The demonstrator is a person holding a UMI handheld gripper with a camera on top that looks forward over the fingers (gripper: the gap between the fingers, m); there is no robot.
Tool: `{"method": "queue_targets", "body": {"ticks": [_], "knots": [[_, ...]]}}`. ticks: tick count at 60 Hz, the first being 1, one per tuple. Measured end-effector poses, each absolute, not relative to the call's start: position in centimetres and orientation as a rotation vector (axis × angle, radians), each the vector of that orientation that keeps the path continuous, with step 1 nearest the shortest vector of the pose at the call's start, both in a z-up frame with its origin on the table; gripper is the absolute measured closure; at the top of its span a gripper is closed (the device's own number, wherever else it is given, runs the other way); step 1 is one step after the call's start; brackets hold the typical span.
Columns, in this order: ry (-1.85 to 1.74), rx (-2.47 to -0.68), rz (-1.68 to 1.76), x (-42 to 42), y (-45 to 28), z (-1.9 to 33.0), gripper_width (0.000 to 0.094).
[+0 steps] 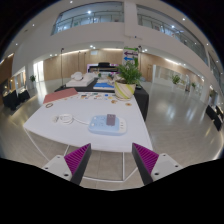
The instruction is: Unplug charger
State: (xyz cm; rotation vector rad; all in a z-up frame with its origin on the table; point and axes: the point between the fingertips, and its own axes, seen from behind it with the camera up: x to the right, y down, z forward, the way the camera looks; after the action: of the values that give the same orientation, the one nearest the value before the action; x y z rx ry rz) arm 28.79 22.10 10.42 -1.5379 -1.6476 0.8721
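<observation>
A white table (70, 133) stands a way ahead of me. On its near right part lies a flat white block (108, 127) with a dark reddish-brown box (104, 121) standing on it; I cannot tell whether this is the charger in its socket strip. My gripper (111, 152) is open and empty, well short of the table and above the floor. Its magenta pads (76, 160) stand wide apart, with only floor tiles between them.
On the table are also a small white object (66, 118), a reddish flat board (60, 95), a plate with coloured bits (97, 97) and yellow bananas (123, 90). A potted plant (130, 72) stands behind. Tiled floor (180, 115) surrounds the table.
</observation>
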Motion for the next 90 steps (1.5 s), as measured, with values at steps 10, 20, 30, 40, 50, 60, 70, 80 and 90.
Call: {"method": "queue_targets", "body": {"ticks": [10, 20, 30, 40, 50, 60, 70, 80, 90], "knots": [[-1.601, -1.524, 0.908, 23.0, 21.1, 8.4, 0.0083], [-1.541, -1.504, 0.932, 16.5, 20.8, 6.3, 0.0081], [-1.497, -1.501, 0.940, 10.9, 21.0, 4.4, 0.0082], [-1.475, -1.476, 0.947, 6.6, 21.0, 3.5, 0.0080], [-1.457, -1.472, 0.987, 4.4, 20.6, 3.4, 0.0086], [-1.407, -1.508, 0.978, 3.8, 21.7, 3.4, 0.0694], [-1.343, -1.464, 1.046, 3.0, 22.1, 7.4, 0.0726], [-1.271, -1.449, 1.099, 3.5, 24.3, 16.2, 0.0727], [-1.335, -1.486, 0.958, 5.3, 30.0, 15.6, 0.0725]]}}
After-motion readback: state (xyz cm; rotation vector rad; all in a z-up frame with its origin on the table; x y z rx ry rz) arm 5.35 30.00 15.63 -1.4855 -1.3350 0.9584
